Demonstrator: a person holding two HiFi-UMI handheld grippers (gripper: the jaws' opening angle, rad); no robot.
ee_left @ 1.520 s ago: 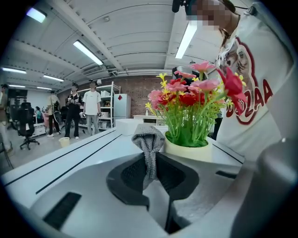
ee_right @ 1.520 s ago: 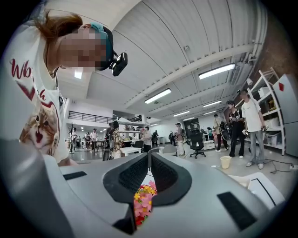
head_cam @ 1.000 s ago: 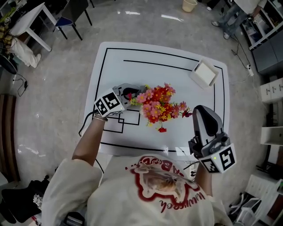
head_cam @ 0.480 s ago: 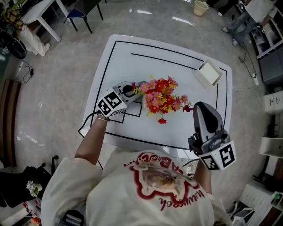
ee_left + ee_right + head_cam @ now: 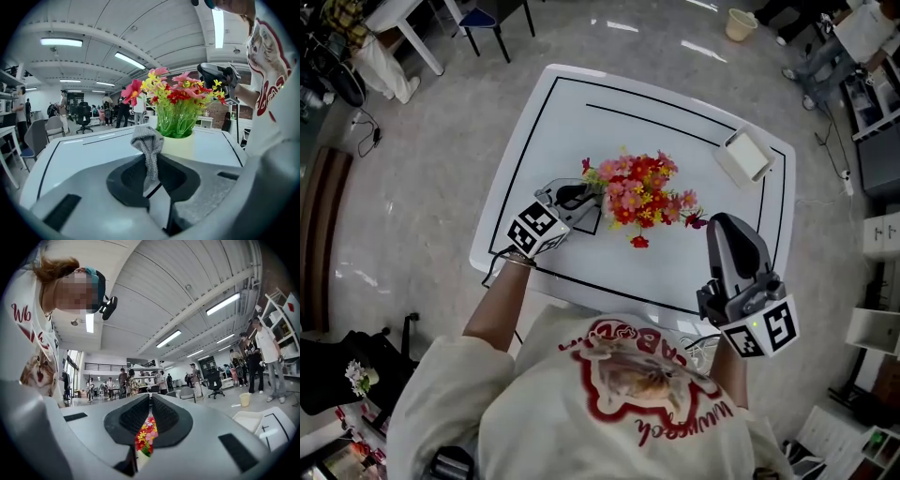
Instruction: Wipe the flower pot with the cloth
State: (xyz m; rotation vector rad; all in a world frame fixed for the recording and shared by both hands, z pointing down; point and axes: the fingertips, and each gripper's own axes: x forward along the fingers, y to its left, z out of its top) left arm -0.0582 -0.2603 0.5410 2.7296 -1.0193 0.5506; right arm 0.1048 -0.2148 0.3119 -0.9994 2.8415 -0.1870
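Red, pink and yellow flowers (image 5: 642,192) stand in a cream pot (image 5: 180,146) on the white table (image 5: 581,112); from above, the blooms hide the pot. My left gripper (image 5: 581,195) is at the pot's left side, shut on a grey cloth (image 5: 147,140). The cloth bunches up from the jaws right by the pot wall; I cannot tell if it touches. In the left gripper view the left gripper (image 5: 151,157) points at the pot. My right gripper (image 5: 724,230) hovers at the table's near right, shut and empty, and the flowers (image 5: 146,434) show below the right gripper (image 5: 150,399).
A white square tray (image 5: 748,155) sits at the table's far right corner and also shows in the right gripper view as the tray (image 5: 251,420). Black lines mark the tabletop. Chairs, desks and several people stand around the room beyond the table.
My left gripper has slid round the pot's left side towards the near edge and turned, with the cloth still in it. The right gripper has stayed where it was.
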